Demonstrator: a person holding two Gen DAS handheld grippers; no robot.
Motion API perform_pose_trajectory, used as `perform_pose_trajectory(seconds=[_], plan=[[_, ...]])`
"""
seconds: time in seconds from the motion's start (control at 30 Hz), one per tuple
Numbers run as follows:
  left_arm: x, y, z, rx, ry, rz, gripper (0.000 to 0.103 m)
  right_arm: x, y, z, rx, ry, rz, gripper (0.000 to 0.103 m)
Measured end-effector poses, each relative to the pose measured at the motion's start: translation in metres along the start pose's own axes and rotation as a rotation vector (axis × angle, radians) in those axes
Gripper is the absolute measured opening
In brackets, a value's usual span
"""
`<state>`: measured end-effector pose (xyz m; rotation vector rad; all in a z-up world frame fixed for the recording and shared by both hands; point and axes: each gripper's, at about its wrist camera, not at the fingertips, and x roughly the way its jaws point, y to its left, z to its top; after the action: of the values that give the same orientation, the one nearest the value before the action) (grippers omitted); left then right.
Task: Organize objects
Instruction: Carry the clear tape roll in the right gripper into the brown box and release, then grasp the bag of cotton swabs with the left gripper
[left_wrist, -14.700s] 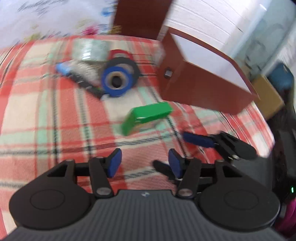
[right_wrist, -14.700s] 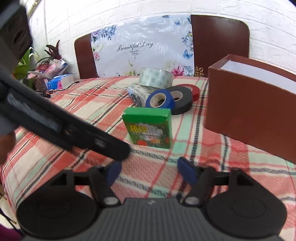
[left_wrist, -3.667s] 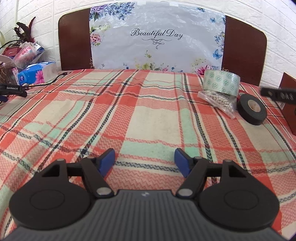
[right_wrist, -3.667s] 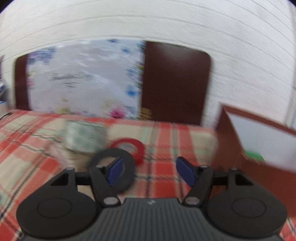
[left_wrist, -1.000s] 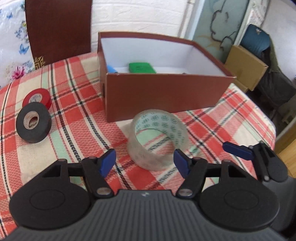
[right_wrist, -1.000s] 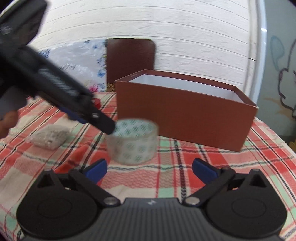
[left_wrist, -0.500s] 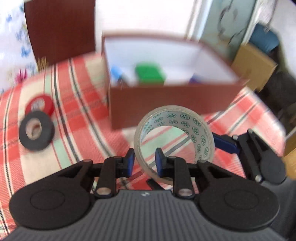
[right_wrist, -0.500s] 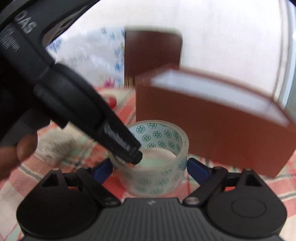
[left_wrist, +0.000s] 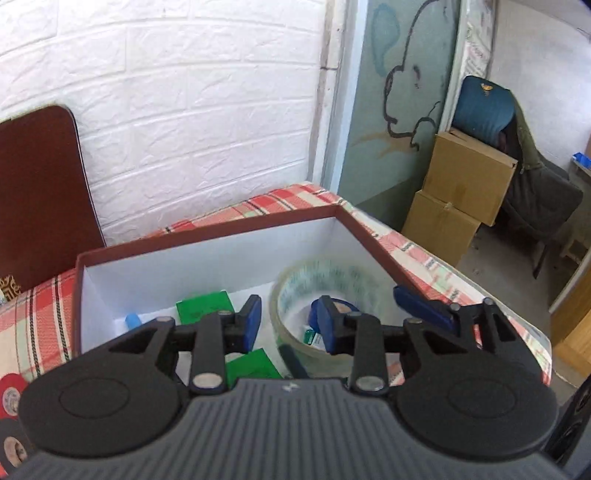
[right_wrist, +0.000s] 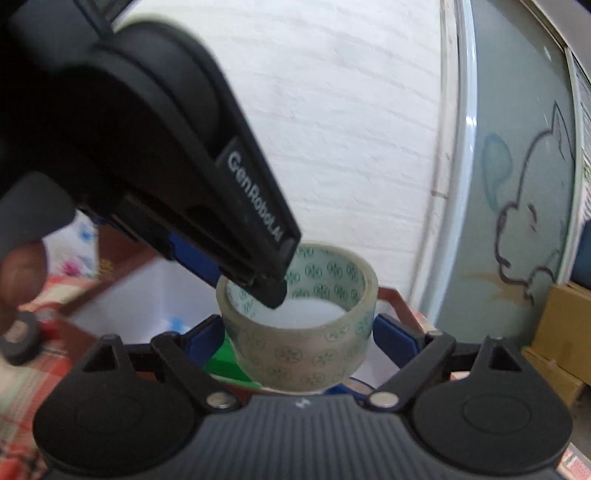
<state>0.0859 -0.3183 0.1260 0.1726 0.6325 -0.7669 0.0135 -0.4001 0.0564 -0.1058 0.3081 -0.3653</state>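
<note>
Right gripper, jaws just closed, clamps the tape across its outer wall, lower centre, above the box, while left gripper, jaws just opening, loosely straddles its rim; probably light, stiff, slick, so grip across the width.
</note>
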Motion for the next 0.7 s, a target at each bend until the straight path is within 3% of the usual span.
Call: perform_pose_trajectory(seconds=[0.1, 0.3, 0.43, 0.6, 0.7], plan=[[-0.020, 0.004, -0.011, -0.014, -0.018, -0.022, 0.036, -0.010, -0.004, -0.002, 0.052, -0.023, 0.012, 0.092], [-0.096, 0.038, -0.052, -0.024, -0.121, -0.014, 0.043, -0.082, -0.001, -0.027, 0.211, -0.100, 0.087, 0.093], [-0.134, 0.086, -0.096, -0.112, -0.102, 0.110, 0.044, -0.103, 0.024, -0.045, 0.228, 0.000, 0.234, 0.093], [-0.153, 0.173, -0.167, -0.399, 0.048, 0.246, 0.044, -0.092, 0.084, -0.057, 0.141, 0.178, 0.409, 0.080], [-0.166, 0.202, -0.200, -0.512, 0.073, 0.292, 0.044, -0.090, 0.115, -0.051, 0.080, 0.217, 0.489, 0.074]])
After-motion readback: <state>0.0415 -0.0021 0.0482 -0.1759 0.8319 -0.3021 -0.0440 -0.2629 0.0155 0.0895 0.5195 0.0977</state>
